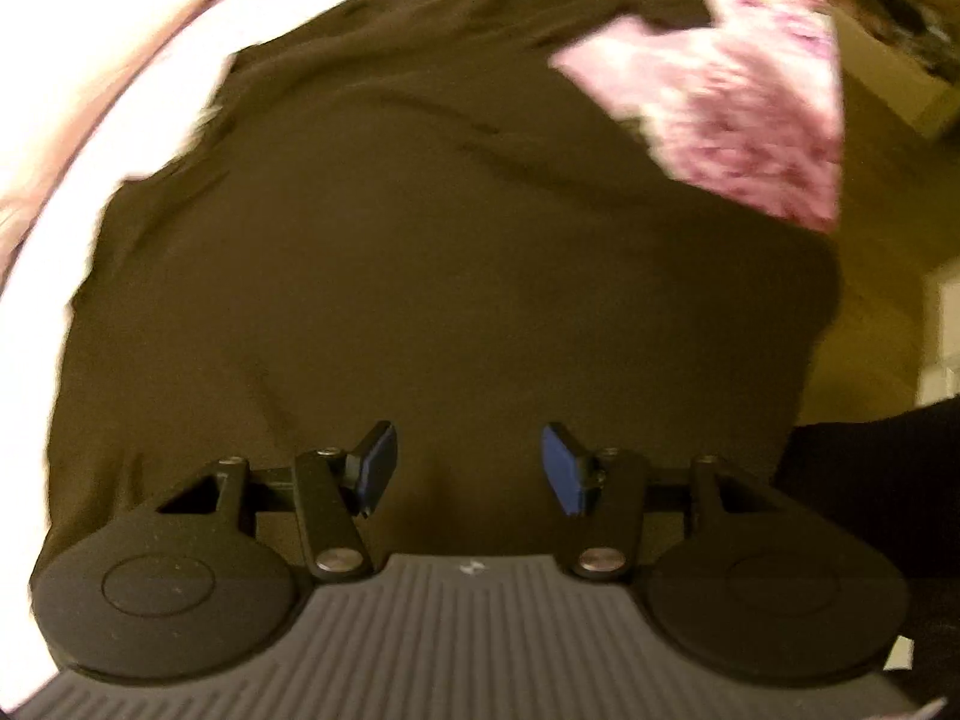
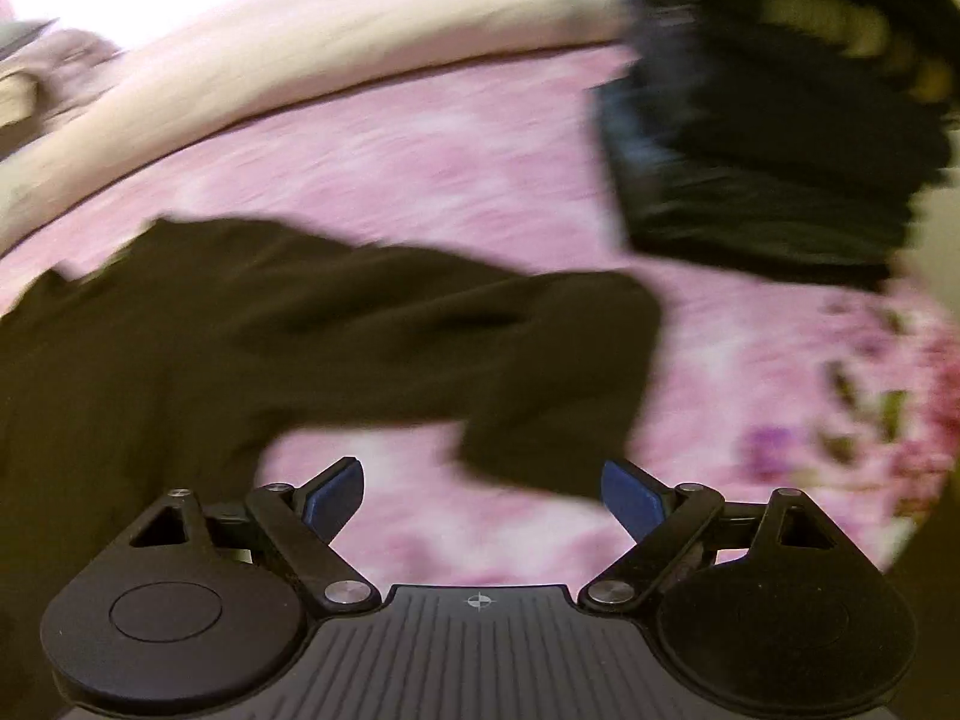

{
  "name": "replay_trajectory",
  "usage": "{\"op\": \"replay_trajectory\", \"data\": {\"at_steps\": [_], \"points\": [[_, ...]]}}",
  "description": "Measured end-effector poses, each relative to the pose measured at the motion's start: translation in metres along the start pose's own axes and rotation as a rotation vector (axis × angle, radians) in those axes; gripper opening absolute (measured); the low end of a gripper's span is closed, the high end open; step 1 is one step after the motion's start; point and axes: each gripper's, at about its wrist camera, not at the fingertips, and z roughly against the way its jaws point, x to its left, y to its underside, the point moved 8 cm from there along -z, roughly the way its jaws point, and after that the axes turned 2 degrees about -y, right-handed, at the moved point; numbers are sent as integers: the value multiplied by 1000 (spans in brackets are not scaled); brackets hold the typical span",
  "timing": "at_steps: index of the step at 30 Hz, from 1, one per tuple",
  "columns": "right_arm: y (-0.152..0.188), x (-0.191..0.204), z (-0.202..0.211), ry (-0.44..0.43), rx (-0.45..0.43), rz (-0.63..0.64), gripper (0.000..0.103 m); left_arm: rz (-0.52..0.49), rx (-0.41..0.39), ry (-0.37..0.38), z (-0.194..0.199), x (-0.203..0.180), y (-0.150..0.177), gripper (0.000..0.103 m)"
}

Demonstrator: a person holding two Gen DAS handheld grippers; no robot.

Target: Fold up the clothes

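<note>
Clothes wait mid-fold: a dark brown garment (image 1: pixel 450 252) lies spread on the pink floral bedspread (image 2: pixel 480 180), one sleeve (image 2: pixel 558 378) flung outward, apparently not yet folded. Beyond that sleeve sits a stack of dark folded clothes (image 2: pixel 774 168), seemingly finished. Above the garment, the left gripper (image 1: pixel 468 468) hangs half open and the right gripper (image 2: pixel 480 498) wide open, both empty.

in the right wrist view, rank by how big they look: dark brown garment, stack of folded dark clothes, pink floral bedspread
1. pink floral bedspread
2. dark brown garment
3. stack of folded dark clothes, though it lies farther from the camera, so its true size is unsure.
</note>
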Motion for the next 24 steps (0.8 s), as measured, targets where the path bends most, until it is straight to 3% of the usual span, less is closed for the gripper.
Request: {"op": "replay_trajectory", "data": {"at_steps": [7,11,18,19,20,21,24], "points": [[-12,88,-21,-226,10,164,90,225,-9,-152,17,95,37,51],[-37,138,-32,-278,-16,304,89,274,-41,-186,7,161,42,51],[-87,215,-90,-283,-63,474,89,238,-175,-133,-61,264,-20,51],[-98,220,-104,-277,-67,499,86,225,-186,-120,-75,275,-32,50],[-109,220,-121,-275,-62,520,75,213,-189,-109,-88,283,-40,49],[-120,219,-139,-270,-47,541,71,200,-187,-101,-100,289,-45,49],[-155,221,-186,-255,-36,591,69,189,-176,-67,-128,307,-49,47]]}}
